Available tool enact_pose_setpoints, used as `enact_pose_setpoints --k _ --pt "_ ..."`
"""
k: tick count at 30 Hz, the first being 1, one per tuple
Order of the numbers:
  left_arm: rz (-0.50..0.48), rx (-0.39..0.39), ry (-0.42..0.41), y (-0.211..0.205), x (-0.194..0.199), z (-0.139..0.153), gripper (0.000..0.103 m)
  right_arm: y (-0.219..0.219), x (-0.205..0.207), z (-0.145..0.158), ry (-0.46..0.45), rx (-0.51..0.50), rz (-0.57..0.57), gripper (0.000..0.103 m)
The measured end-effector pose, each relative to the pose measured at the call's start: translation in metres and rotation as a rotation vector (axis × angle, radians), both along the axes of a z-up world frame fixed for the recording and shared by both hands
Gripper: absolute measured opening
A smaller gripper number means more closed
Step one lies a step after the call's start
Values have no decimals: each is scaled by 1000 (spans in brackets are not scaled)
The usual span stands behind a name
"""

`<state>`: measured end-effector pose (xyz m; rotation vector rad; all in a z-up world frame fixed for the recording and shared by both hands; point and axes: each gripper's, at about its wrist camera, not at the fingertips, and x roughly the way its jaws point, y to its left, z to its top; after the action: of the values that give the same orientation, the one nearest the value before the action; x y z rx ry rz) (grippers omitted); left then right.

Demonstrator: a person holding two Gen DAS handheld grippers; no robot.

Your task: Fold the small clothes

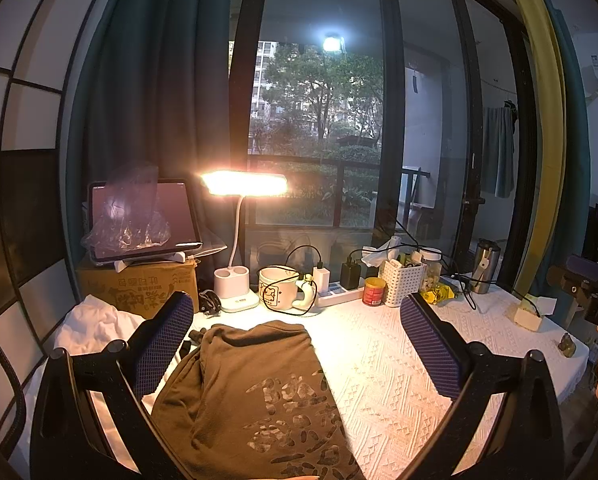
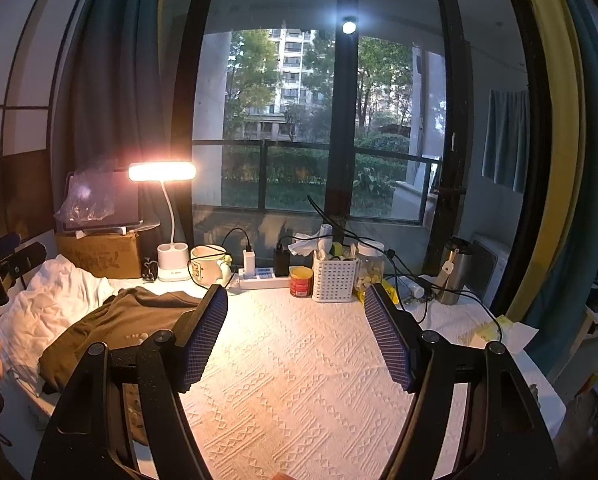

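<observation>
Since the olive-brown garment (image 1: 255, 396) lies limp on the worktop's (image 2: 299, 380) near left, beside a white cloth (image 2: 47, 304), I'd pinch a hem edge. Left hand-held gripper (image 1: 299, 344) and right hand-held gripper (image 2: 297, 332) both gape, empty. Mug (image 1: 279, 288), lamp (image 1: 239, 240) and cables crowd the far edge.

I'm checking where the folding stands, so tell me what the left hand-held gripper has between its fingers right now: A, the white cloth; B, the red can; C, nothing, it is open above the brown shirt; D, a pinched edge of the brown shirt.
C: the left hand-held gripper is spread wide with nothing gripped, and the brown shirt lies on the table below and between its fingers, touched by neither pad.
</observation>
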<state>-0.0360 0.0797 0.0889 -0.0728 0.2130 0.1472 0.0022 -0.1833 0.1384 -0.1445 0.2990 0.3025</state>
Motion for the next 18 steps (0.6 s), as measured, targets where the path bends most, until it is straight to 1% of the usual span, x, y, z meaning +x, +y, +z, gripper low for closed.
enact_pose_setpoints --k 18 --pt "8 -1 -2 -1 1 1 102 0 2 -1 2 -2 4 74"
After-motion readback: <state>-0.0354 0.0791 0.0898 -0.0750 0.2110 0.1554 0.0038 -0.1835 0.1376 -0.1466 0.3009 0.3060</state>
